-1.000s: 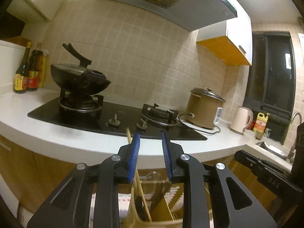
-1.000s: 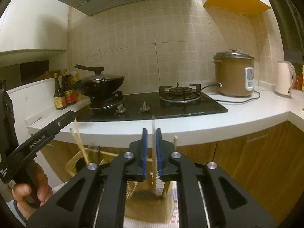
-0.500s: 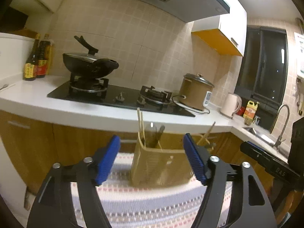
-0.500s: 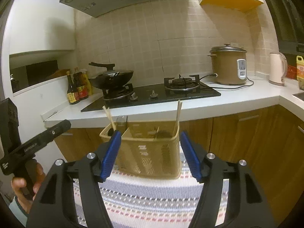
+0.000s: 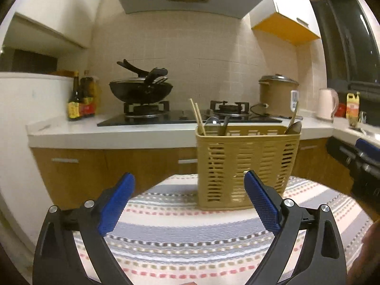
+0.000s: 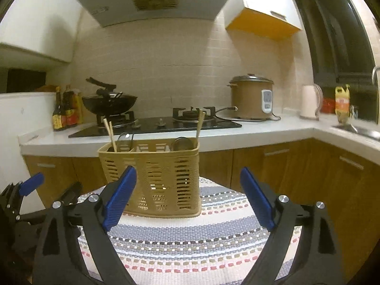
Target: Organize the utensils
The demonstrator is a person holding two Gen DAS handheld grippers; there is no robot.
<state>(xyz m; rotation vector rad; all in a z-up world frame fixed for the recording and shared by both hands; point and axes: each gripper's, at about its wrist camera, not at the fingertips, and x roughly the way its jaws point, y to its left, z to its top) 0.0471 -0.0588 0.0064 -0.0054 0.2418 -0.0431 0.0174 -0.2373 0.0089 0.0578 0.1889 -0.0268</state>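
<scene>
A tan slotted utensil basket [image 5: 247, 163] stood upright on a striped woven cloth [image 5: 190, 237] that covered the near surface, in front of the kitchen counter [image 5: 118, 130]. At the basket's left end a pair of wooden chopsticks [image 5: 197, 116] leaned out over the rim, with a clear spoon [image 5: 212, 122] and a dark handle beside them; at its right end another wooden stick [image 5: 294, 114] and a metal spoon [image 5: 293, 128] poked up.

The left gripper [image 5: 190, 201] hung low over the cloth on the near side of the basket, its blue pads [image 5: 116, 204] spread wide apart; its jaws had just been opening and nothing lay between them but bare cloth. The basket stood beyond its right finger, not touched. The right gripper [image 6: 188, 200] was likewise spread wide, its jaws having just opened too, holding nothing; the basket [image 6: 152, 180] sat ahead, behind its left pad [image 6: 118, 199] as seen from that camera, whether touching I could not tell.

Behind, a black wok [image 5: 140, 91] sat on the left burner of the hob, sauce bottles [image 5: 80, 102] stood by the wall at the left, and a brown rice cooker [image 5: 276, 95] and a pale kettle [image 5: 327, 104] stood to the right
</scene>
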